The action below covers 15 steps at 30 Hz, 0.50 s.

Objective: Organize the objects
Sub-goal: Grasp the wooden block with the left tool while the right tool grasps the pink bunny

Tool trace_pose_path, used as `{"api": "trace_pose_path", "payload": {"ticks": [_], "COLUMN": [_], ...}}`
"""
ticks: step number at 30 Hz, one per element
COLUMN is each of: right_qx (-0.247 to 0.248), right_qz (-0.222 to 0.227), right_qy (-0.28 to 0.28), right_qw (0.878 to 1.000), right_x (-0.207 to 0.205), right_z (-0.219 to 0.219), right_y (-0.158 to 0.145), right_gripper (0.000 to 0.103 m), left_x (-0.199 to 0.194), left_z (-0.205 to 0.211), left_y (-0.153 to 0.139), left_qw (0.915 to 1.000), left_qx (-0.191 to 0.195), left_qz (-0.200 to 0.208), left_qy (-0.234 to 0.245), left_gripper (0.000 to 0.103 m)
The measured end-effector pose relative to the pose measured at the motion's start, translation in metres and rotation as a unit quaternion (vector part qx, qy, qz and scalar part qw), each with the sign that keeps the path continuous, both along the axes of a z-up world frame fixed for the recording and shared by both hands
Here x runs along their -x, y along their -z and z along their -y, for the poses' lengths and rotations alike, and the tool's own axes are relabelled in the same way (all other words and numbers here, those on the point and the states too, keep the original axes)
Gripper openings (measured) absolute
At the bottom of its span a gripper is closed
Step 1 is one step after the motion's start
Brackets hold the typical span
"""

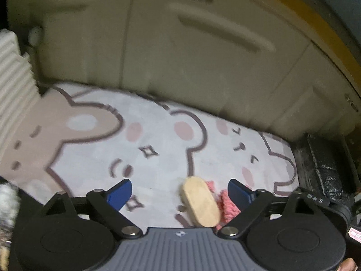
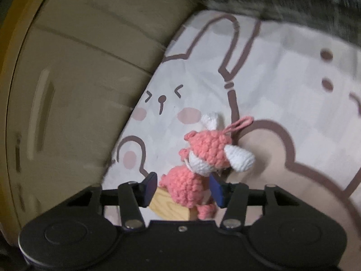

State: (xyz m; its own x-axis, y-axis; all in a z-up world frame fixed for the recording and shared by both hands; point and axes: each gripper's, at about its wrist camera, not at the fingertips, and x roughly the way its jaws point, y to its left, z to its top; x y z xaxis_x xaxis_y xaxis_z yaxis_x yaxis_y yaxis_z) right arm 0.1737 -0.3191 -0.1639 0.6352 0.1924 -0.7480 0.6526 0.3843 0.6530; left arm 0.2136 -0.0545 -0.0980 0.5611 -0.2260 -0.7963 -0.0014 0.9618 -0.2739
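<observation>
A pink and white crochet animal [image 2: 198, 158] on a pale wooden base [image 2: 171, 207] lies on the cartoon-print rug [image 2: 282, 67]. My right gripper [image 2: 183, 190] straddles its pink body. Its blue pads stand close on either side, and a thin gap shows at the left pad [image 2: 150, 188]. In the left wrist view the same toy shows as an oval wooden base [image 1: 200, 203] with pink yarn [image 1: 227, 205] beside it. It lies between the wide-apart fingers of my left gripper [image 1: 179, 193], near the right finger [image 1: 239, 194] and far from the left one.
Beige cabinet doors [image 1: 191, 52] run along the far edge of the rug [image 1: 158, 140]. Ribbed white fabric [image 1: 13, 72] lies at the left and a dark bundle [image 1: 322, 158] at the right. A dark furry mass [image 2: 293, 2] borders the rug in the right wrist view.
</observation>
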Motion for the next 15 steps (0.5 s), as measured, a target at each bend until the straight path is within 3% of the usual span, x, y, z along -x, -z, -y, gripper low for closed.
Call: {"api": "trace_pose_path", "payload": {"ticks": [6, 12, 15], "right_qx": [-0.033, -0.072, -0.070], "right_qz": [-0.020, -0.016, -0.020], "right_qy": [0.035, 0.079, 0.081], "right_qw": [0.999, 0.994, 0.994], "right_x": [-0.002, -0.009, -0.017], "right_z": [0.000, 0.000, -0.002], "right_y": [0.023, 0.037, 0.043], "right_gripper": [0.038, 0.037, 0.038], "left_x": [-0.016, -0.034, -0.040], "left_z": [0.018, 0.019, 0.022], "left_y": [0.037, 0.068, 0.079], "left_qw": [0.9989, 0.9966, 0.9941], "left_qx": [0.009, 0.047, 0.071], "left_qz": [-0.036, -0.068, -0.080], "left_qy": [0.029, -0.006, -0.020], "left_gripper": [0.077, 0.073, 0.071]}}
